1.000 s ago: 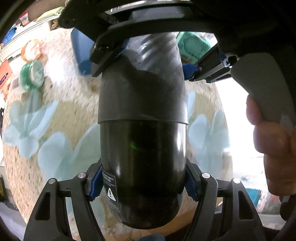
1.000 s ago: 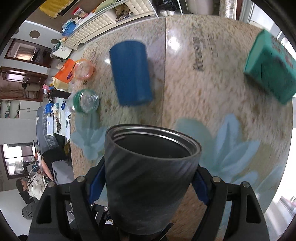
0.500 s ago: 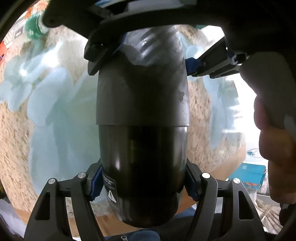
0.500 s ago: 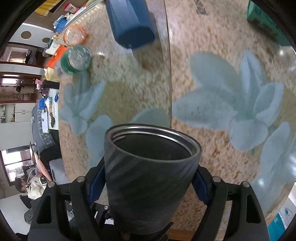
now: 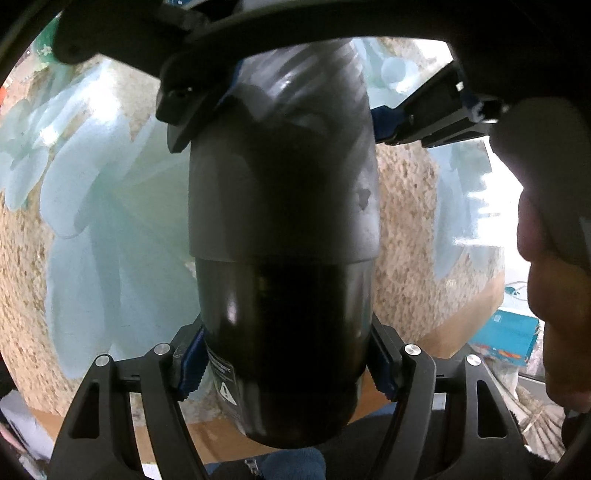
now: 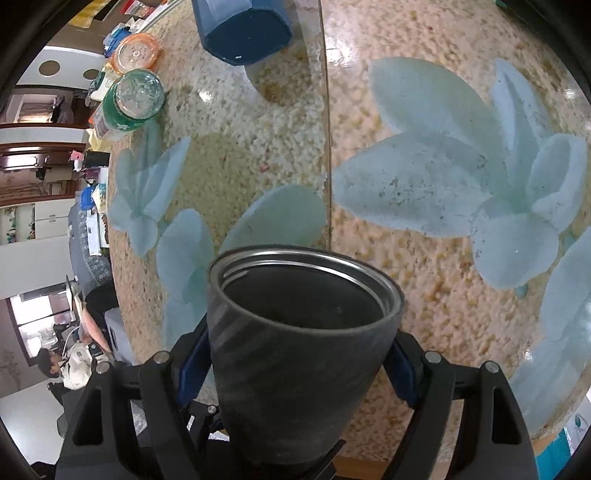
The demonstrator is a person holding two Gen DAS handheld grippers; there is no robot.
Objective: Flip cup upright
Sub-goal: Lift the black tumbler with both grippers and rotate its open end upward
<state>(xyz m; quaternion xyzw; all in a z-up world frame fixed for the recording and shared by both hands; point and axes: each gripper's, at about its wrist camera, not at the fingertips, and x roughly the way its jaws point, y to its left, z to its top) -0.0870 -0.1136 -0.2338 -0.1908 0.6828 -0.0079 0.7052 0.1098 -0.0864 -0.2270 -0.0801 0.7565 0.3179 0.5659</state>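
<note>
A dark grey metal cup with a glossy black base and a steel-lined open mouth is held between both grippers above the table. My left gripper is shut on the cup's black base end. My right gripper is shut on the grey upper part, just below the rim. In the left wrist view the right gripper's fingers show at the top, clamping the far end. The cup's mouth faces the flower-patterned tabletop.
A blue box lies at the far side of the table. A green-labelled bottle and an orange-lidded container stand at the far left. The table's near edge runs below the cup. My hand is at the right.
Both grippers with the cup have swung toward the table's near edge. The blue box and bottle slid up and out of the views, and the teal box left the frame.
</note>
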